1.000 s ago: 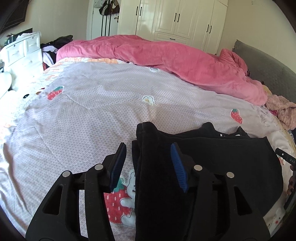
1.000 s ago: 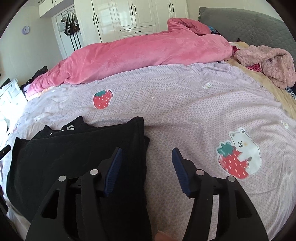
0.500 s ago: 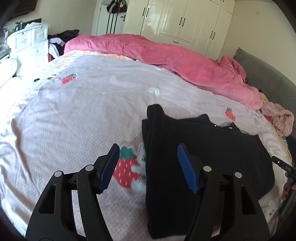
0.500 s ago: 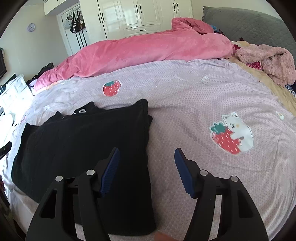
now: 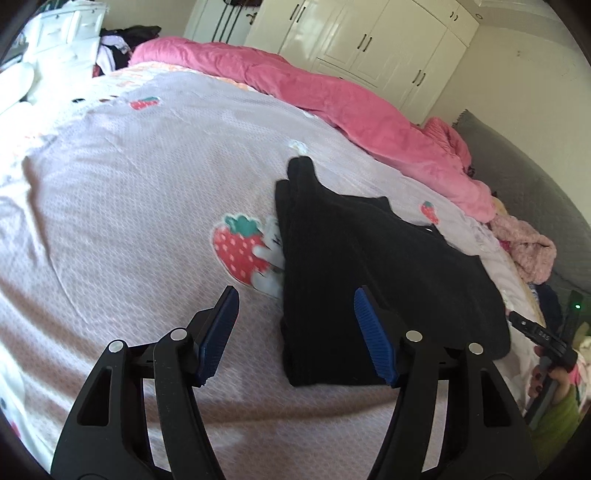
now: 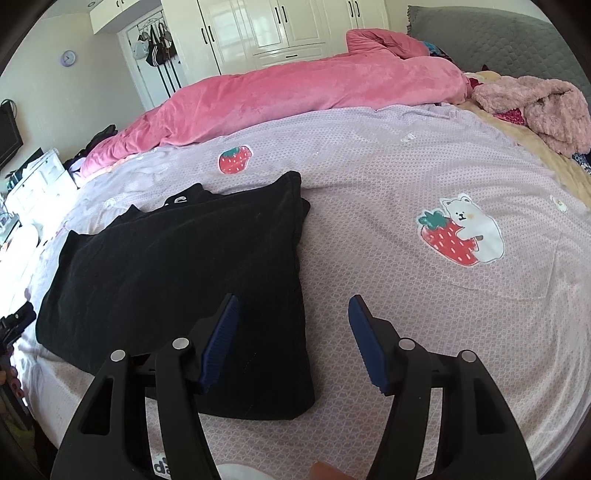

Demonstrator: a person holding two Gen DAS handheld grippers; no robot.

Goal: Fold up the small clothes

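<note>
A black garment (image 5: 369, 266) lies folded flat on the lilac strawberry-print bedspread (image 5: 129, 184). My left gripper (image 5: 295, 321) hovers open over the garment's near left corner, its blue pads (image 5: 221, 325) touching nothing. In the right wrist view the same garment (image 6: 184, 266) fills the left half. My right gripper (image 6: 291, 317) is open above its near right corner, the left finger over the cloth and the right finger over bare bedspread (image 6: 406, 166). Neither gripper holds anything.
A pink duvet (image 6: 295, 88) is bunched along the far side of the bed. A fluffy pink garment (image 6: 535, 107) lies near the grey headboard (image 6: 498, 33). White wardrobes (image 5: 369, 40) and white drawers (image 5: 62, 33) stand beyond. A hand with the other gripper (image 5: 543, 336) shows at the right edge.
Both grippers have drawn back from the black garment, which now lies farther ahead of the fingers. Both pairs of jaws stand a little wider. The left view has rolled and swung.
</note>
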